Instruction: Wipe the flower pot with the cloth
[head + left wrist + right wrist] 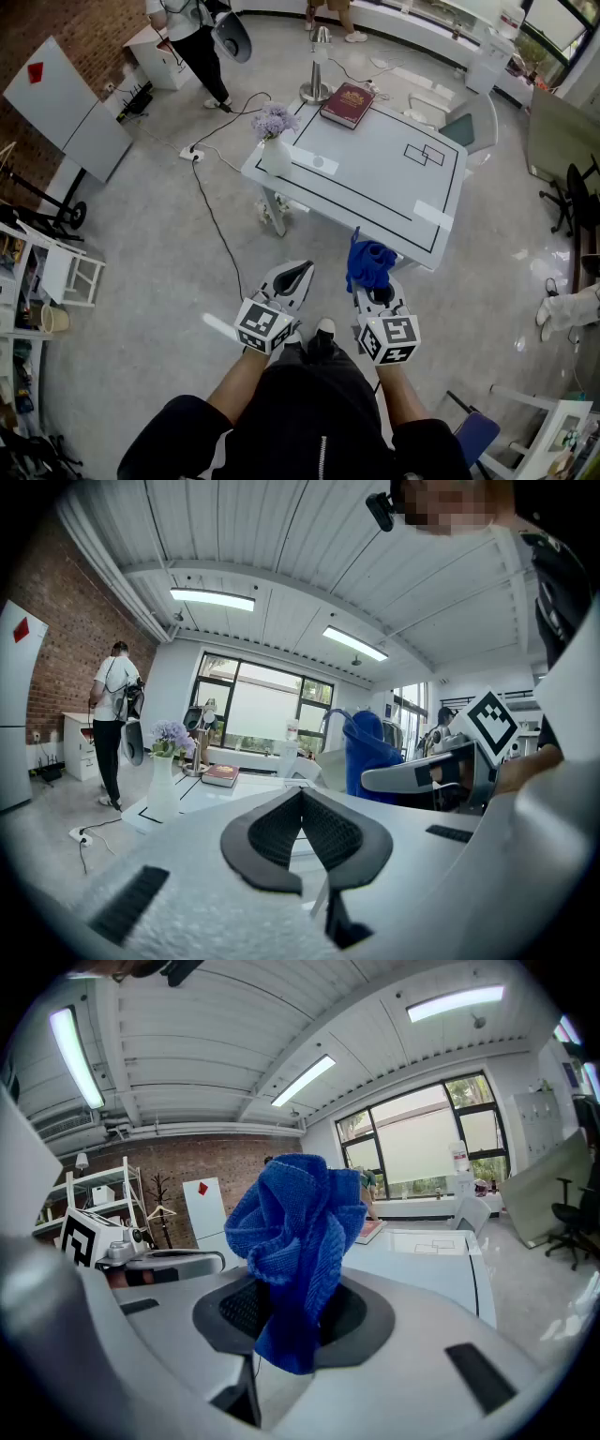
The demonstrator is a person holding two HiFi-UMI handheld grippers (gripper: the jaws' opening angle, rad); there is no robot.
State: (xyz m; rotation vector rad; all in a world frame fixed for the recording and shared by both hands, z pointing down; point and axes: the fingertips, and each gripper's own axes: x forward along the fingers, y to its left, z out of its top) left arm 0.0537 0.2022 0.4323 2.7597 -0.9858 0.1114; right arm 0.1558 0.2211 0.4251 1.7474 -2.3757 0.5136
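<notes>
A white flower pot (276,156) with purple flowers (273,120) stands on the near left corner of a white table (394,183); the left gripper view shows the pot (161,787) at far left. My right gripper (374,283) is shut on a bunched blue cloth (368,262), held short of the table's near edge. In the right gripper view the cloth (298,1241) stands up from the jaws. My left gripper (292,278) is shut with nothing in it, beside the right one, about a metre from the pot.
A dark red book (348,103) lies at the table's far edge near a metal stand (317,66). A cable (217,220) and a power strip (191,153) lie on the floor left of the table. A person (195,37) stands at the back left. Shelving (37,272) lines the left.
</notes>
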